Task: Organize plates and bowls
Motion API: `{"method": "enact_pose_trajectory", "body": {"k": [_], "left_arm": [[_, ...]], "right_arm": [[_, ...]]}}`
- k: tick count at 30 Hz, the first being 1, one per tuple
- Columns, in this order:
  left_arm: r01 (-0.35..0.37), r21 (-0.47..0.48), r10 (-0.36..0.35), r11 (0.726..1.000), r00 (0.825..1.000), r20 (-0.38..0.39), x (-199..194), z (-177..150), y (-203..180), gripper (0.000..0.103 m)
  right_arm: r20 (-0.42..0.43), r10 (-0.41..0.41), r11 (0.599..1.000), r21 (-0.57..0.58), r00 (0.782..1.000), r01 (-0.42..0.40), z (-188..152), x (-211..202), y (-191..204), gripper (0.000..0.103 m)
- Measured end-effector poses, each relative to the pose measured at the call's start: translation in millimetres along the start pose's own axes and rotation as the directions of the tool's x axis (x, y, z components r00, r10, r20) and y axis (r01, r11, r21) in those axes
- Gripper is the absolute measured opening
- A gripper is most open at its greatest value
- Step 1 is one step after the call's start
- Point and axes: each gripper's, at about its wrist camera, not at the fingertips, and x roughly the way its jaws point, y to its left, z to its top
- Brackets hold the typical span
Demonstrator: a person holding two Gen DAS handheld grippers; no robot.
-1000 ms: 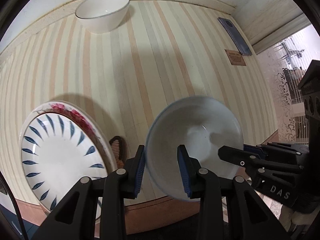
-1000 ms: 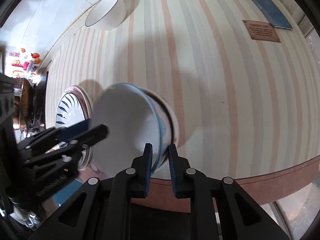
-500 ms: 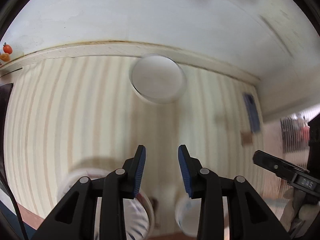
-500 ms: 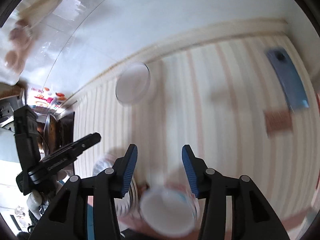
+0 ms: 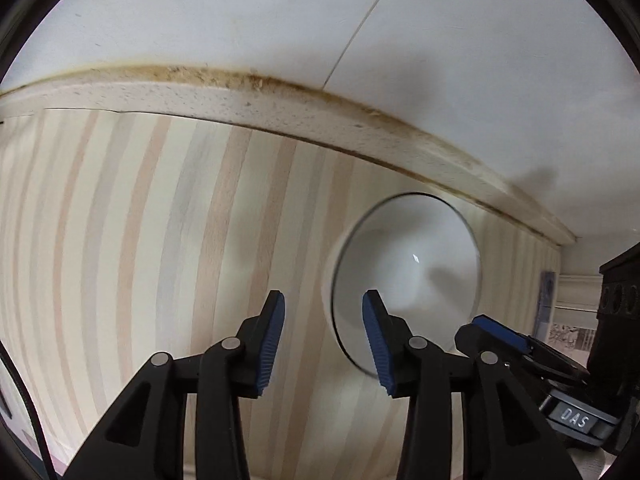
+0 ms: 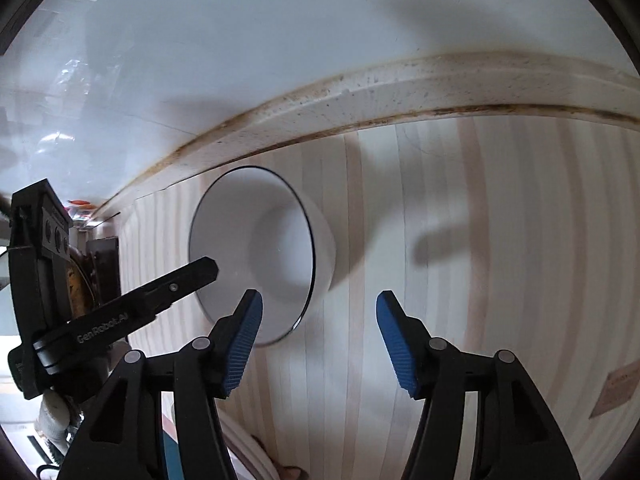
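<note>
A white bowl (image 5: 408,276) with a thin dark rim stands on the striped tabletop (image 5: 140,240) close to the back ledge. My left gripper (image 5: 323,312) is open, its right finger just in front of the bowl's near-left rim and nothing between its pads. In the right wrist view the same bowl (image 6: 260,248) lies left of centre. My right gripper (image 6: 319,308) is open and empty, with its left fingertip at the bowl's near-right rim. The left gripper's finger (image 6: 172,286) reaches over the bowl's left edge.
A speckled ledge (image 5: 200,96) and a white wall (image 5: 240,20) close off the table right behind the bowl. The edge of a plate (image 6: 248,452) shows at the bottom of the right wrist view. A brown card (image 6: 616,388) lies at the right.
My right gripper has let go of the blue-rimmed bowl and opened. Both grippers have moved forward across the table, from the patterned plate to the far white bowl.
</note>
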Motion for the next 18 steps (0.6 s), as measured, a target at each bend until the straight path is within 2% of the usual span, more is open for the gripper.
{"method": "enact_pose_trajectory", "body": {"k": [3, 5, 7, 8, 12, 18], "left_arm": [[0.033, -0.014, -0.033, 0.999, 0.999, -0.039, 15.3, 0.0, 1.3, 0.038], [0.055, -0.013, -0.055, 0.998, 0.998, -0.036, 20.3, -1.1, 0.2, 0.036], [0.053, 0.005, -0.053, 0.999, 0.999, 0.001, 20.2, -3.5, -3.2, 0.034], [0.07, 0.015, -0.071, 0.997, 0.997, 0.017, 19.5, -5.0, -5.7, 0.029], [0.071, 0.031, -0.073, 0.997, 0.997, 0.041, 16.8, -5.6, -9.3, 0.029], [0.069, 0.084, -0.076, 0.994, 0.993, 0.085, -5.3, -20.5, -20.5, 0.029]], "right_arm": [[-0.017, 0.008, 1.0, 0.019, 1.0, -0.007, 4.7, 11.7, -3.9, 0.06], [-0.021, 0.017, 1.0, 0.018, 1.0, -0.016, 6.6, 17.6, -4.7, 0.032], [-0.019, 0.027, 1.0, 0.01, 0.999, -0.026, 6.8, 20.5, -3.0, 0.019], [-0.012, 0.018, 1.0, 0.003, 1.0, -0.018, 7.0, 20.6, -0.9, 0.019], [0.016, -0.023, 0.999, -0.029, 1.0, 0.024, 3.2, 16.4, 7.9, 0.017], [0.051, -0.016, 0.999, -0.05, 0.999, 0.019, -16.2, -6.8, 15.9, 0.017]]}}
